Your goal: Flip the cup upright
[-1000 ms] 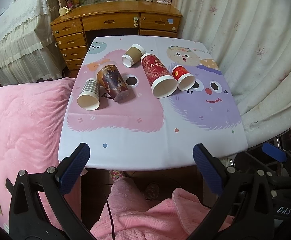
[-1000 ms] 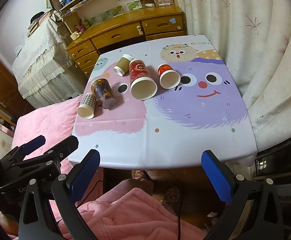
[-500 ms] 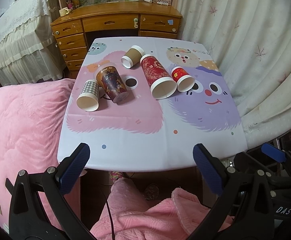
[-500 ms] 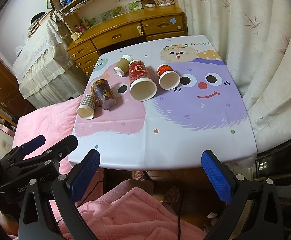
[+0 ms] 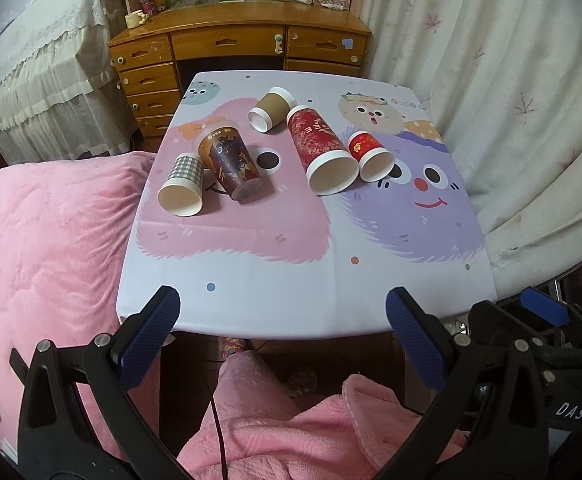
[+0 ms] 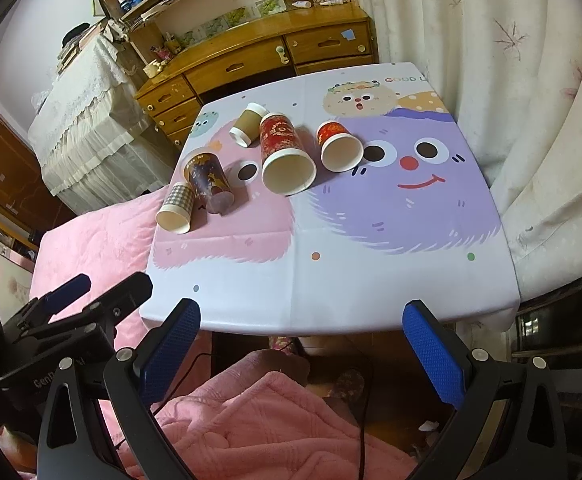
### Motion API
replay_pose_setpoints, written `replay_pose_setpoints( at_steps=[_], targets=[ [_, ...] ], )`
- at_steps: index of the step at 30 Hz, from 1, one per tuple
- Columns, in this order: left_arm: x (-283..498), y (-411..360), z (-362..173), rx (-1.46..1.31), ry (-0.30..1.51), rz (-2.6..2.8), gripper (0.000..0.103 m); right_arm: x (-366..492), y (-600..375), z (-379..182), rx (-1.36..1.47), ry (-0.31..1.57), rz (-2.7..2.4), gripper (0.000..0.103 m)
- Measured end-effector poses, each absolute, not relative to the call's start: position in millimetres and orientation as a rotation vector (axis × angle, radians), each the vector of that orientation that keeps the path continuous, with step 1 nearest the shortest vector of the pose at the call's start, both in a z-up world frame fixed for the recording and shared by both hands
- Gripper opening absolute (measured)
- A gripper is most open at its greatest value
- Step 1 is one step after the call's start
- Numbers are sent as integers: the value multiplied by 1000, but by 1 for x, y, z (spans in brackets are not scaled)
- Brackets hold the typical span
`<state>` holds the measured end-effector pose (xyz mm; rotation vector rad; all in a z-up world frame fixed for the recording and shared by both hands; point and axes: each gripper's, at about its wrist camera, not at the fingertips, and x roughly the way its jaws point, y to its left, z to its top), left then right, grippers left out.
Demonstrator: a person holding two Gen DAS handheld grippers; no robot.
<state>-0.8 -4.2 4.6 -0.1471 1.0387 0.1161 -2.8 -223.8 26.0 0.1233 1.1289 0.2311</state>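
Observation:
Several paper cups lie on their sides on the table (image 5: 275, 280): a checked cup (image 5: 183, 184) (image 6: 177, 208), a dark patterned cup (image 5: 229, 162) (image 6: 209, 180), a brown cup (image 5: 271, 109) (image 6: 247, 124), a tall red cup (image 5: 321, 148) (image 6: 285, 152) and a small red cup (image 5: 369, 154) (image 6: 338, 144). My left gripper (image 5: 283, 324) is open and empty, below the table's near edge. My right gripper (image 6: 301, 340) is open and empty, also short of the near edge.
A pink blanket (image 5: 47, 232) covers the bed left of the table. White curtains (image 5: 511, 92) hang close on the right. A wooden desk with drawers (image 5: 235, 48) stands behind the table. The person's pink-clad lap (image 5: 291, 432) is under the grippers.
Both grippers have edged slightly toward the table; the cups have not moved.

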Motion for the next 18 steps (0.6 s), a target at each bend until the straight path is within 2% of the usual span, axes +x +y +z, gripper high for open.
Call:
replay_pose_setpoints(
  at_steps=[11,18],
  targets=[
    [15,35,-18,-205,1096,131,102,11,-188,17,91,1148,253,103],
    [45,90,-55,-291,1233,110,101,48,-150,-14,142,1260,227,103]
  ],
)
